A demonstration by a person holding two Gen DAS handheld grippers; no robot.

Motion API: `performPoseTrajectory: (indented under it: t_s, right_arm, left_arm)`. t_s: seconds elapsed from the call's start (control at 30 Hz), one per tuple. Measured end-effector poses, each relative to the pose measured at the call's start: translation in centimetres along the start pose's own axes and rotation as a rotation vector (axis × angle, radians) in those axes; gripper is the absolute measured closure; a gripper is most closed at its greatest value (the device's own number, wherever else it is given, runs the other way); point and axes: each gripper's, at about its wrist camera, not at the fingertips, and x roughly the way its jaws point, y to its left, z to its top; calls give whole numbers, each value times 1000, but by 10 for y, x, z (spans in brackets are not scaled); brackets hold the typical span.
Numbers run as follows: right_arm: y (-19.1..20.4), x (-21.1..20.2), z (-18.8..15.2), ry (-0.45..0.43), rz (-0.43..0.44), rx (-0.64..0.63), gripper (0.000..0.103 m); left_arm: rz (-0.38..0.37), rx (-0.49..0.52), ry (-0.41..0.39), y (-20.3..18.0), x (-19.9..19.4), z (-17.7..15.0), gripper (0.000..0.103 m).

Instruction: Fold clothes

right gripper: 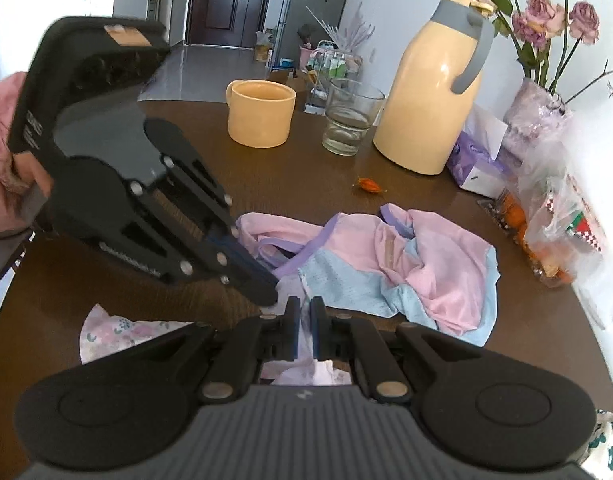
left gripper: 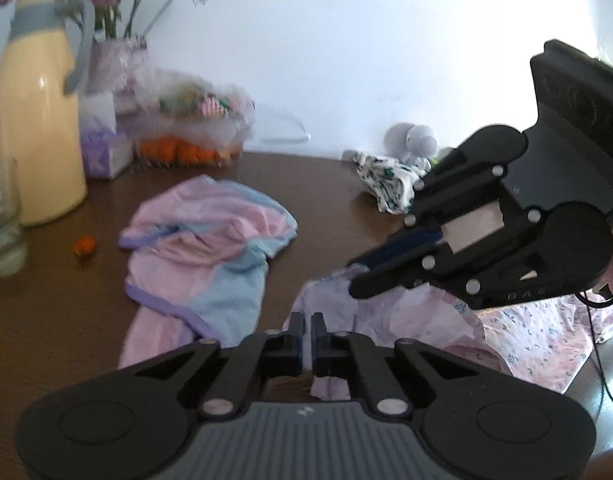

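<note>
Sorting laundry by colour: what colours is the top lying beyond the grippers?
Pink and light blue top, purple trim; right wrist view.

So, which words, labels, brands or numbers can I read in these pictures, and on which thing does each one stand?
No text can be read with certainty.
White print on the side of the left gripper: too blurred to read.
Raised lettering on the left gripper's linkage: too blurred to read.
Pale letters on the body of the right gripper: partly hidden, unreadable.
</note>
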Motion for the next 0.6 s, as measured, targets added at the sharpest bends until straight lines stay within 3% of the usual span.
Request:
performPoseTrajectory:
  t_s: [0.07,0.1,0.23,0.27,0.3,0.4,0.5,0.57,0.6]
  right_arm:
    - [4,-3,-1,-7,-10,-24,98]
    - [7,-4,-1,-8,-14,-38,98]
    - [17,-8,-2,-14,-26,-94,98]
    - [19,-9,-2,-17,-27,-103,98]
    - [21,-11,-2,-19,-28,-108,98]
    - [23,-15,-2,-24,-33,-105,98]
    - [18,-23,-8,-39,-45,-62,93]
    - [10,-33,-15,-62,-51,-11,83]
    - [7,-38,-19,-71,-60,8,67]
  left_arm:
    - [17,46,2,-3,-4,2,65]
    - [18,72,7,-4,-5,4,59]
    - [-4,150,61,-11,9,6,61]
    - [-11,168,76,-13,14,6,72]
    - [-18,186,91,-14,19,7,100]
    - [-51,168,103,-21,22,5,103]
    - [-75,36,68,-22,12,4,103]
    - [-102,-78,40,-19,5,1,103]
    - [-117,-136,26,-18,2,-1,103]
